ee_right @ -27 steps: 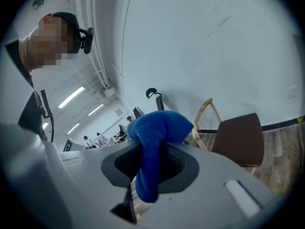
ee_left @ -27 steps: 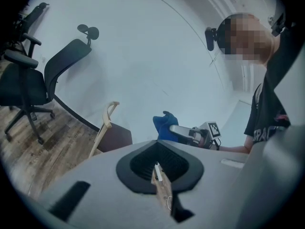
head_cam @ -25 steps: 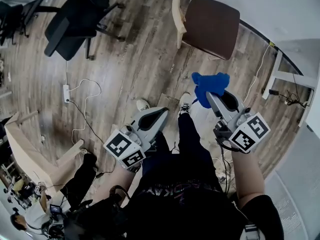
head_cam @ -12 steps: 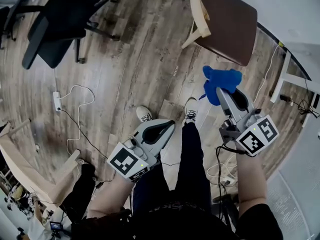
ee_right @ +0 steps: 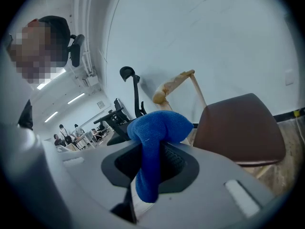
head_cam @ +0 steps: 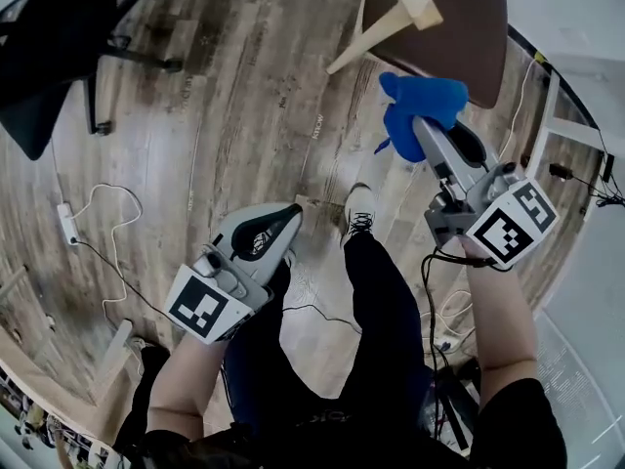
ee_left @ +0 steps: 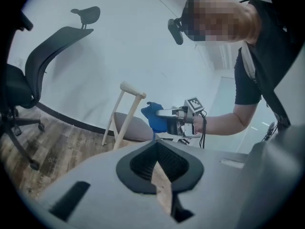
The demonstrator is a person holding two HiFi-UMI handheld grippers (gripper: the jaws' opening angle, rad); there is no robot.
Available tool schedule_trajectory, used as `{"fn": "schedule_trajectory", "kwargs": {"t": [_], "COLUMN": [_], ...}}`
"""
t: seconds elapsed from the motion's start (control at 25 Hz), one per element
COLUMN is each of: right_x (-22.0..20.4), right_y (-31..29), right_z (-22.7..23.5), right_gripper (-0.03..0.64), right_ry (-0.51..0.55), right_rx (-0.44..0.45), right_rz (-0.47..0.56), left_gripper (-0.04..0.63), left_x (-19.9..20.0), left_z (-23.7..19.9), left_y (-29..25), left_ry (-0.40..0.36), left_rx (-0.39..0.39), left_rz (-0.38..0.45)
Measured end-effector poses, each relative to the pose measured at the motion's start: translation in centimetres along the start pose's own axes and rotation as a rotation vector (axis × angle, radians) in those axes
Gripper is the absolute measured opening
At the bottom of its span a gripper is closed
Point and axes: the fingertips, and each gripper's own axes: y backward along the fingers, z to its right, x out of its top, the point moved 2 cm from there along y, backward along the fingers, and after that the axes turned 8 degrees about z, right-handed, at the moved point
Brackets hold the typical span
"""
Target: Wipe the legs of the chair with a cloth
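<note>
**Right gripper** (head_cam: 428,137): jaws clamped on a blue cloth (head_cam: 418,107). The right gripper view shows a strip of the cloth pinched between the jaws, with the rest bunched in a wad over the tips.

**Left gripper** (head_cam: 283,221): jaws closed tip to tip, nothing between them. It is held low beside the person's leg and well apart from the work.

**Work item:** a wooden chair with a brown seat (head_cam: 467,39). It stands on the plank floor (head_cam: 225,115) directly ahead of the right gripper. In the head view the cloth wad overlaps the near edge of the seat; contact cannot be confirmed, and the right gripper view suggests a gap remains.

**Governing relation:** the nearest pale chair leg (head_cam: 369,45) lies ahead and to the left of the cloth. Its long axis slants from the seat down and outward to the floor. The cloth is at about seat height, above the leg's foot.

**Judgement:**
- No leg has been wiped; the step in hand is the approach.
- The right gripper is much the nearer tool and carries the cloth.
- It would have to drop and shift left, then stroke along the slanted axis.
- The loose wad may slip from the jaws under drag.
</note>
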Motion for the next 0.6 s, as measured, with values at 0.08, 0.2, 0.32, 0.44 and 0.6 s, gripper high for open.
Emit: {"fn": "schedule_trajectory", "kwargs": {"t": [0.08, 0.2, 0.32, 0.44, 0.6], "right_x": [-1.5, -3.9, -6.5, -8.8, -10.2], "right_y": [-0.4, -2.9, -5.4, -6.6, -7.6], "right_z": [1.8, 4.4, 6.4, 8.1, 10.8], "right_gripper": [0.086, 0.086, 0.086, 0.086, 0.086], "right_ry": [0.022, 0.079, 0.104, 0.107, 0.101], "right_rx": [0.009, 0.025, 0.035, 0.049, 0.069], "right_rz": [0.005, 0.000, 0.010, 0.018, 0.062], "left_gripper": [0.005, 0.005, 0.005, 0.005, 0.005], "left_x": [-1.1, -3.2, -5.5, -7.5, -9.5], "left_z": [-1.2, -4.4, -6.9, -7.6, -8.3], "left_y": [-0.9, -1.8, -2.3, -3.2, -4.9], "left_ry": [-0.067, -0.145, -0.182, -0.157, -0.132], "left_rx": [-0.003, 0.000, -0.016, -0.059, -0.106], "left_rz": [0.026, 0.064, 0.086, 0.098, 0.138]}}
